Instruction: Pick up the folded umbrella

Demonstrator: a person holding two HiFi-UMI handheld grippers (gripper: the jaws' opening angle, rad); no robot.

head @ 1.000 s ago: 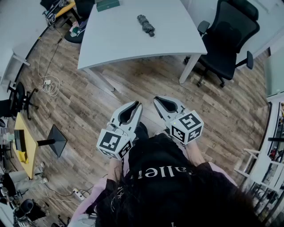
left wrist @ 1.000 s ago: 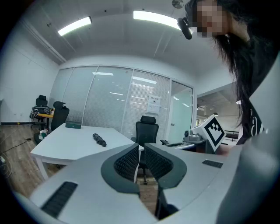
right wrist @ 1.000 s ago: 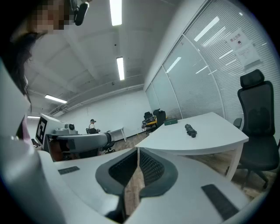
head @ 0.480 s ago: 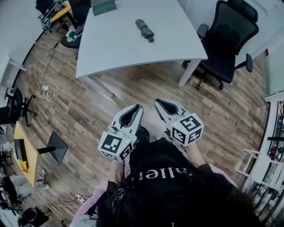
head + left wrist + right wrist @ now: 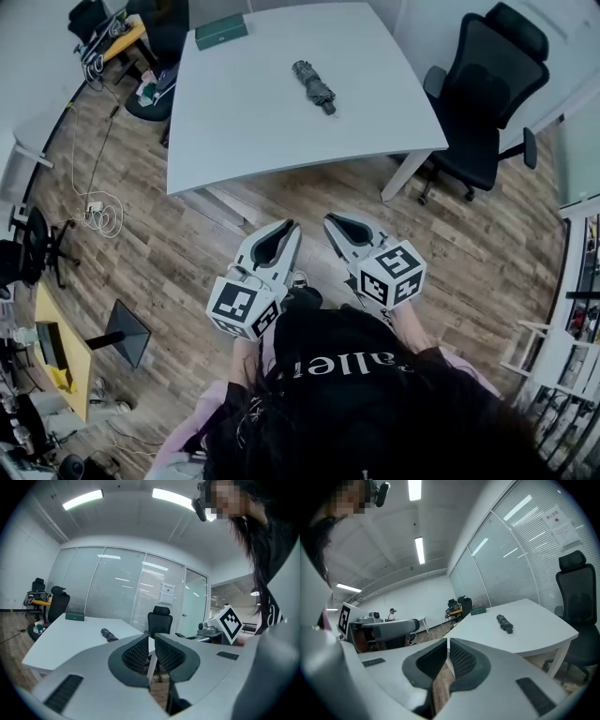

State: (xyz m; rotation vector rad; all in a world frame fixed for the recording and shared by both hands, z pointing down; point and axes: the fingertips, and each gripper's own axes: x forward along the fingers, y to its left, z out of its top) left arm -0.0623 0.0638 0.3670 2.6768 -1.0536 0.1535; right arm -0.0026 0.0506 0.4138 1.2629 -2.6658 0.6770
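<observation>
The folded umbrella [image 5: 314, 86], dark grey and rolled tight, lies on the white table [image 5: 244, 122] toward its far right side. It also shows small in the left gripper view as the umbrella [image 5: 108, 634], and in the right gripper view as the umbrella [image 5: 505, 623]. Both grippers hang side by side over the wooden floor, close to the person's body and well short of the table. My left gripper [image 5: 294, 225] [image 5: 151, 637] is shut and empty. My right gripper [image 5: 328, 221] [image 5: 448, 641] is shut too, with nothing between its fingers.
A green box [image 5: 221, 31] sits at the table's far left corner. A black office chair [image 5: 487, 84] stands right of the table. Cables [image 5: 101, 211] lie on the floor at the left, near a yellow desk [image 5: 56, 361] and a monitor stand [image 5: 131, 333].
The table and umbrella have slid lower and nearer in the head view as the person moved toward them. Both grippers keep the same shut pose in front of the body.
</observation>
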